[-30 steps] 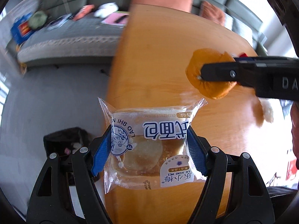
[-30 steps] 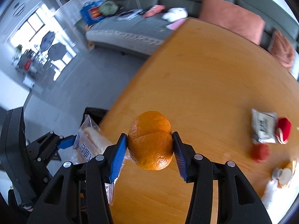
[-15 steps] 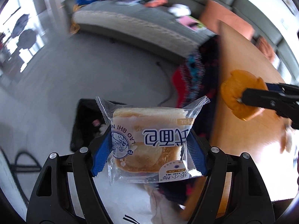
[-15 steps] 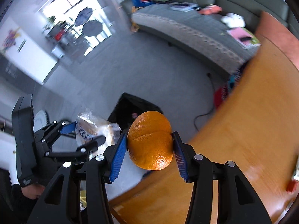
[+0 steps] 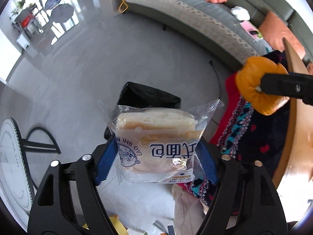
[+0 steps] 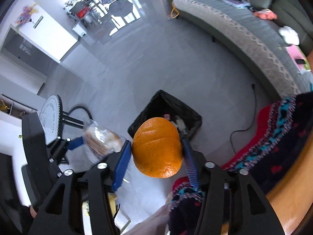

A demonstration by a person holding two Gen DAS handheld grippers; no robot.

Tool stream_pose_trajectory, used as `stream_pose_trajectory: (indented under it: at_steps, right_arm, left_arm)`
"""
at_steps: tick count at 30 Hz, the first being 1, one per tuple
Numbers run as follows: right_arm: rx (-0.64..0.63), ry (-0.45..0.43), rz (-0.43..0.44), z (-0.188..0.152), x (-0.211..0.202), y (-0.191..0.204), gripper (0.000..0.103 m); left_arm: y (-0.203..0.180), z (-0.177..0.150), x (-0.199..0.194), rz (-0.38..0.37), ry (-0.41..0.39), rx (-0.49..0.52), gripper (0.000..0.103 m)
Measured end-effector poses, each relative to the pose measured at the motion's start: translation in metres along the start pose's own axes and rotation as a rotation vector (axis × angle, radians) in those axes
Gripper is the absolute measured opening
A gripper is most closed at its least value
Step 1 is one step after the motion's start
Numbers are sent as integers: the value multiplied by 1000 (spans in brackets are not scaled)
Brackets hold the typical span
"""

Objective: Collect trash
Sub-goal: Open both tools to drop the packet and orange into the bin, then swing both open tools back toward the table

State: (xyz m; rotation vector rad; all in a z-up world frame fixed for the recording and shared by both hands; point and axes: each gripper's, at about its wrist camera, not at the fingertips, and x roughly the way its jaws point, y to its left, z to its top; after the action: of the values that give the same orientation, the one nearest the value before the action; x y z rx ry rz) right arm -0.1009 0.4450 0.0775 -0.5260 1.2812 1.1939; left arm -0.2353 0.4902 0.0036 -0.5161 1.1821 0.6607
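Note:
My left gripper (image 5: 156, 160) is shut on a clear bread packet (image 5: 156, 139) with blue print, held in the air over the floor. My right gripper (image 6: 156, 156) is shut on an orange peel (image 6: 157, 146). The peel also shows in the left wrist view (image 5: 254, 82), to the right of the bread packet. A black-lined trash bin (image 6: 187, 109) stands on the grey floor just beyond both grippers; it also shows behind the bread packet in the left wrist view (image 5: 148, 96). The left gripper with the bread packet (image 6: 99, 139) shows at the left of the right wrist view.
The wooden table edge (image 5: 293, 117) runs along the right. A person's patterned sweater (image 6: 283, 129) is beside it. A grey sofa (image 6: 244, 25) with loose items lies across the back. A black stand with a white disc (image 6: 52, 115) is at the left. A cable (image 6: 244, 125) lies on the floor.
Both grippers have swung left off the table and out over the floor with their loads. The trash bin now lies directly ahead of them.

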Motion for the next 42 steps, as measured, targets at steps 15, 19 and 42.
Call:
stream_pose_trajectory:
  at_steps: [15, 19, 42]
  right_arm:
    - [-5, -48, -38, 1, -16, -15, 73]
    - [32, -69, -39, -8, -30, -29, 73]
    - [316, -225, -151, -122, -142, -162, 73]
  left_arm:
    - [4, 24, 5, 70, -6, 3, 97]
    - [-11, 26, 3, 56, -13, 38, 97]
    - [-204, 21, -35, -119, -100, 406, 97]
